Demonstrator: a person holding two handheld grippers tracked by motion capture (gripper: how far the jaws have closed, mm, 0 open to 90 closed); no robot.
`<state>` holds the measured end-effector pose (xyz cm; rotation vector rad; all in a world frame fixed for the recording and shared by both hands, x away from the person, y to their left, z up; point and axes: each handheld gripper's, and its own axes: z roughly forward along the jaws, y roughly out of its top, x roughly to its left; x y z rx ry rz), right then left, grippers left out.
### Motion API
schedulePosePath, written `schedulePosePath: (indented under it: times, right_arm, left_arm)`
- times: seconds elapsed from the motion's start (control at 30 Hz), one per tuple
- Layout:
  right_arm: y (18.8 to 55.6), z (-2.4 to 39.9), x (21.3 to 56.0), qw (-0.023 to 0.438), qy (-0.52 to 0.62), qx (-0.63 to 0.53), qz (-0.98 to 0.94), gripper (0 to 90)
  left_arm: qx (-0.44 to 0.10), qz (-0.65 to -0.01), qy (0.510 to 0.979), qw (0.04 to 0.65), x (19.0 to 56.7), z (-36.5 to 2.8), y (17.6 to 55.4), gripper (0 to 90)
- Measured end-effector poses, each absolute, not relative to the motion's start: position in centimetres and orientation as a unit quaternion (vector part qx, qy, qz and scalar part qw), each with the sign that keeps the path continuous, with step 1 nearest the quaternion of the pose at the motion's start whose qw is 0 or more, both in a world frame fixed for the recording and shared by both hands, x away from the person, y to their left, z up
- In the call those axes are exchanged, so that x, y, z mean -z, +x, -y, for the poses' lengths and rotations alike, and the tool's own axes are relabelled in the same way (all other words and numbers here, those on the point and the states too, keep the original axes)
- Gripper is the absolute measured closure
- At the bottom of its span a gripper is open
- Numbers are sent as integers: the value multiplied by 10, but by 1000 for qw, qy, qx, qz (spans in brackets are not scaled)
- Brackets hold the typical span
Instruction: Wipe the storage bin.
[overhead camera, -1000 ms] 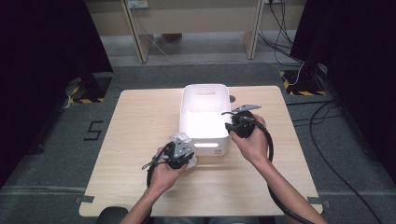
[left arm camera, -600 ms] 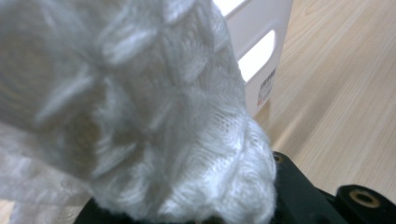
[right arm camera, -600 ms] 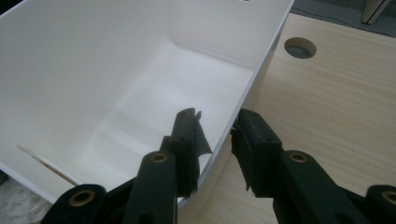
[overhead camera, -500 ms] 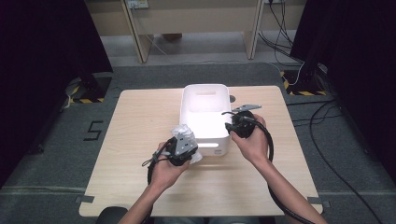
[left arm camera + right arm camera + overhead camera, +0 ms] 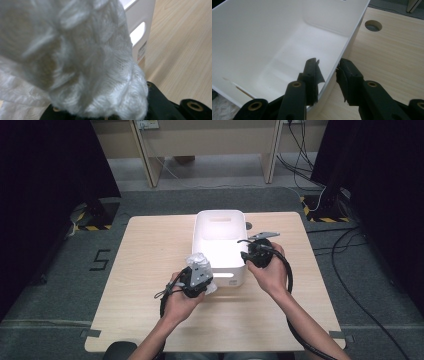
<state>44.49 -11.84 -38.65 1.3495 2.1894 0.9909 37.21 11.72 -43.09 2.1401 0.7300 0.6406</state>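
A white plastic bin [image 5: 227,272] stands in the middle of the wooden table [image 5: 150,250]. My left gripper [image 5: 196,279] is at the bin's near left corner, shut on a crumpled white mesh cloth [image 5: 197,261]. In the left gripper view the cloth [image 5: 87,62] covers the jaws, with the bin's handle slot [image 5: 140,32] just behind it. My right gripper [image 5: 247,256] is at the bin's right wall. In the right gripper view its jaws [image 5: 327,63] straddle that wall, one inside and one outside, clamped on the rim. The bin's inside [image 5: 262,37] looks bare.
A round hole [image 5: 248,225] in the tabletop lies just right of the bin's far corner, also seen as the hole [image 5: 373,25] in the right gripper view. Bare wood stretches left of the bin and along the near edge. Cables trail across the floor at the right.
My left gripper has edged a little towards the bin with the cloth. The right gripper and the bin have stayed put.
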Motion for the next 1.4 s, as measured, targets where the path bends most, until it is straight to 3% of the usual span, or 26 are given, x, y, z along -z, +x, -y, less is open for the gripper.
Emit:
schedulePosePath:
  times: [1.4]
  right_arm:
    - [444, 117, 387, 192, 479, -354, -780, 678]
  left_arm:
    - [-223, -288, 865, 345, 478, -103, 383, 816]
